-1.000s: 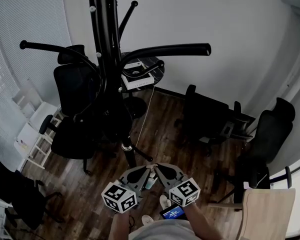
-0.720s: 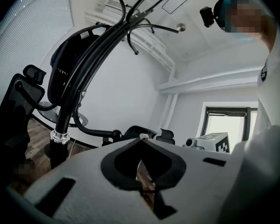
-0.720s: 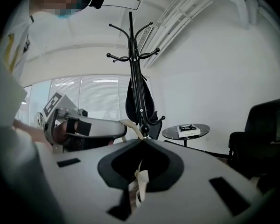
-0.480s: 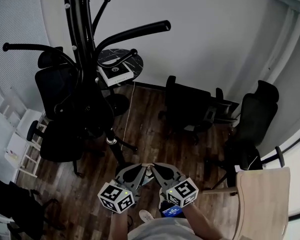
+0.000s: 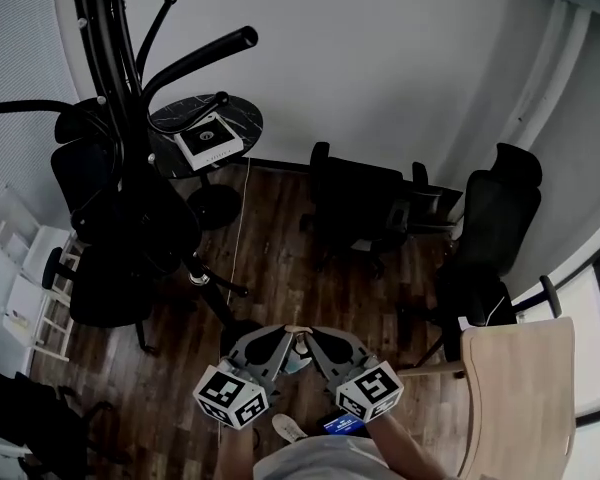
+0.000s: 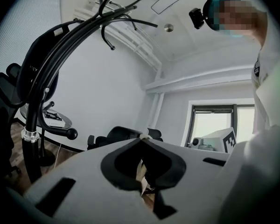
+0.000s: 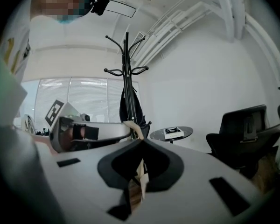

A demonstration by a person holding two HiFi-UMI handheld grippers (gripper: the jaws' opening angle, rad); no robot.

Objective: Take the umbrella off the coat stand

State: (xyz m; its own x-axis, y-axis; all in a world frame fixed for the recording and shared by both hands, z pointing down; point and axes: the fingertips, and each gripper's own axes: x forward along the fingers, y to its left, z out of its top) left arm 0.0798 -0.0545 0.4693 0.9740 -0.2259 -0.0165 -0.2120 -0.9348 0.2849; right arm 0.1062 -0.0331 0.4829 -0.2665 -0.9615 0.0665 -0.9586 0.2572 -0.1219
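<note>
Both closed: left tool, right tool; umbrella well apart, on stand.

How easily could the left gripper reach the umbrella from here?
Probably not without stepping closer: the shut left gripper sits apart from the umbrella on the coat stand, though only bare floor seems between.

This is looking like an office or small meeting room. High-backed black office chairs with armrests are standing about on a dark wood-plank floor against plain white walls. 1 small round table is sitting by the wall beside a black coat stand, slatted blinds are covering a window, and 1 pale wooden chair is standing near the glass.
</note>
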